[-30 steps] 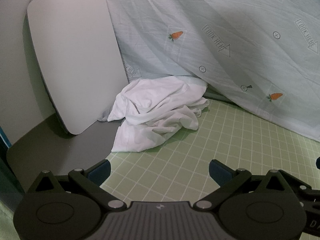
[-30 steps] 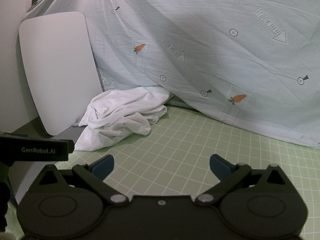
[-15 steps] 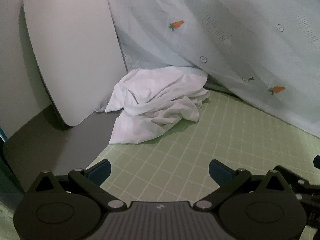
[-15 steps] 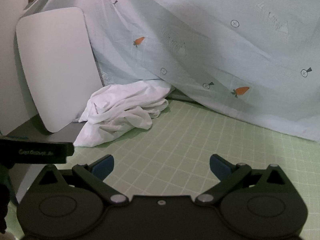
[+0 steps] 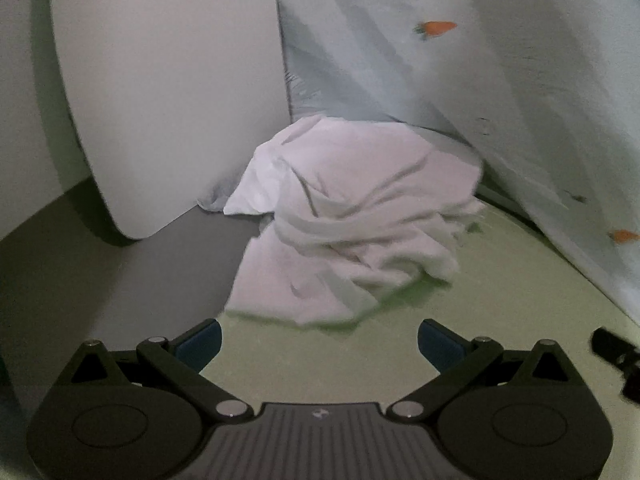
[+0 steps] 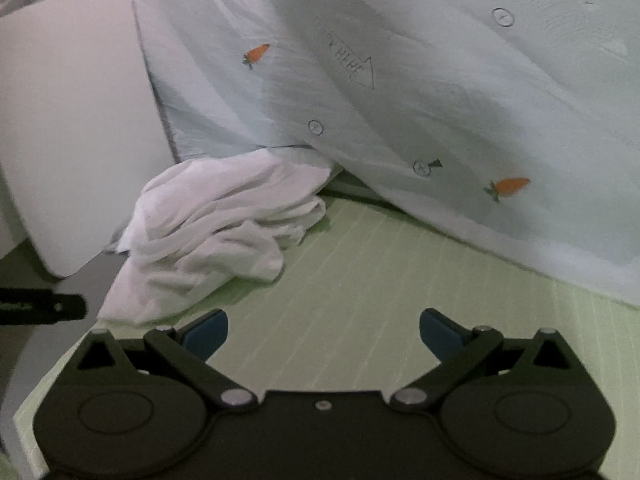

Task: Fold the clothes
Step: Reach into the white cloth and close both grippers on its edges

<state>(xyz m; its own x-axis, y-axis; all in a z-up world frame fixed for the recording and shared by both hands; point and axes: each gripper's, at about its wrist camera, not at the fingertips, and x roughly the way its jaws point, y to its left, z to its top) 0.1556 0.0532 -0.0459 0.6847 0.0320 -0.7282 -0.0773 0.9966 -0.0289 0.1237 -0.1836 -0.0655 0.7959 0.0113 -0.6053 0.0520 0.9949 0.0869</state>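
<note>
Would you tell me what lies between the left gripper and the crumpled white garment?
Only bare green mat separates the left gripper from the white garment, per the left wrist view.

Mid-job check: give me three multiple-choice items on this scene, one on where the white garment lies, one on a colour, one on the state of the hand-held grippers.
1. The crumpled white garment lies:
A. spread flat mid-mat
B. heaped beside the leaning white board, partly on the green mat
C. in a hand-held gripper

2. The carrot prints on the pale blue sheet are:
A. orange
B. purple
C. black

3. The left hand-held gripper and right hand-held gripper are:
A. both shut on cloth
B. one open, one shut
C. both open, empty

Key: 1 B, a heap at the board's foot, overlapping the mat's edge; 2 A, orange bodies; 3 C, fingers wide apart, only mat between.
</note>
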